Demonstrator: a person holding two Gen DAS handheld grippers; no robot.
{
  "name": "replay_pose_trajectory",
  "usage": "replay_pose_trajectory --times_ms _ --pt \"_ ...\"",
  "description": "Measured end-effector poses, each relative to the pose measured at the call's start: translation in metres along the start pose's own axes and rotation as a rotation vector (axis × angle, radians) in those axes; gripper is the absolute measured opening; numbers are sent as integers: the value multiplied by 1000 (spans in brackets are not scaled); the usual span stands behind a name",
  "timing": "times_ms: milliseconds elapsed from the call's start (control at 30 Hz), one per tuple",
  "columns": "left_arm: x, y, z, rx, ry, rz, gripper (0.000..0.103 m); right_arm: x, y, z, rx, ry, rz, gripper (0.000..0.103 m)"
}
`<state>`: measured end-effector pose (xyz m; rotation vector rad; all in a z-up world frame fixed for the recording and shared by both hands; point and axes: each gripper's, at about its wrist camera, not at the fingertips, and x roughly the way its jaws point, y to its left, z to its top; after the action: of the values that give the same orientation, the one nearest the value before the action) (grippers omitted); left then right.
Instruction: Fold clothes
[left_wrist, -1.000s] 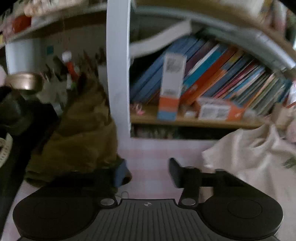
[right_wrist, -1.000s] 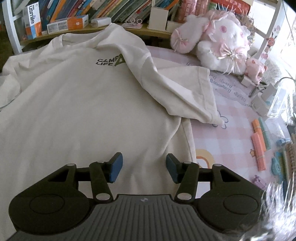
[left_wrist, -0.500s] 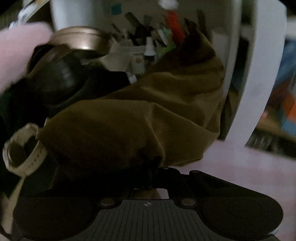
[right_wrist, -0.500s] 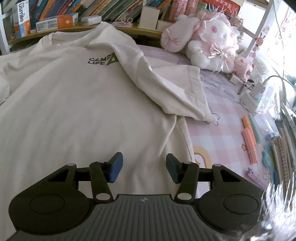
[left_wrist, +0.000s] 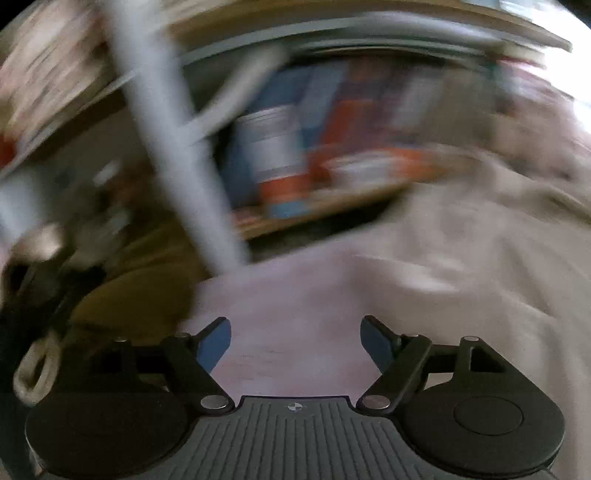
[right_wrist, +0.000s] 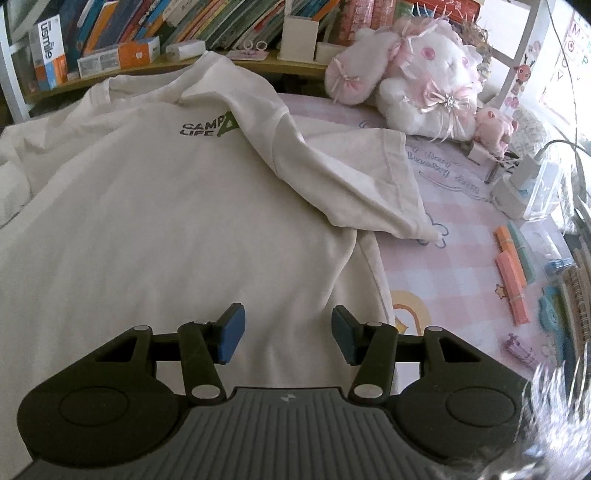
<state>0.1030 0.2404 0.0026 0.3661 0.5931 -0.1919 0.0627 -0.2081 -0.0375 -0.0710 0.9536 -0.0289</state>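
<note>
A cream T-shirt (right_wrist: 155, 206) with a "CAMP LIFE" print lies spread on the pink checked table cover, its right sleeve (right_wrist: 354, 177) creased and folded outward. My right gripper (right_wrist: 287, 334) hovers open over the shirt's lower right part, nothing between its fingers. In the blurred left wrist view, my left gripper (left_wrist: 295, 341) is open over bare pink cover (left_wrist: 291, 314). The shirt's left side (left_wrist: 480, 266) lies to its right. An olive-brown garment (left_wrist: 133, 295) is heaped to its left, apart from the fingers.
A bookshelf (right_wrist: 155, 37) runs along the back edge, with a white upright post (left_wrist: 177, 147). Pink plush toys (right_wrist: 421, 70) sit at the back right. Orange and green sticks (right_wrist: 511, 266), a charger (right_wrist: 524, 181) and small toys lie on the right.
My left gripper was shut at the olive-brown garment; it is now open and has swung right, away from it, toward the shirt. The right gripper stayed open, drifting only slightly.
</note>
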Motion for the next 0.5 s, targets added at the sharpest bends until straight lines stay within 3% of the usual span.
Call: replay_pose_trajectory --times_ms 100,200,300,333,400,433,467,500 --pt "-15 -70 -5 261 -12 -66 80 0 -1 -2 10 -13 15 50" --pt "-16 -135 -16 553 3 -40 80 0 -3 -4 23 -19 42 50" --pt "-2 -162 -16 676 38 -27 80 -1 -5 -5 36 -25 68 51" --pt "-2 -144 -14 582 48 -5 78 -1 -6 -6 38 -27 77 51" --pt "-1 -107 -11 393 69 38 55 -1 -6 -7 27 -31 89 52" --pt "-1 -88 -9 299 80 59 23 -1 -7 -8 23 -33 95 52" --pt "0 -70 -7 204 90 80 15 -2 -7 -9 20 -35 99 52" --pt "0 -51 -5 109 100 101 13 -1 -8 -9 16 -36 104 53"
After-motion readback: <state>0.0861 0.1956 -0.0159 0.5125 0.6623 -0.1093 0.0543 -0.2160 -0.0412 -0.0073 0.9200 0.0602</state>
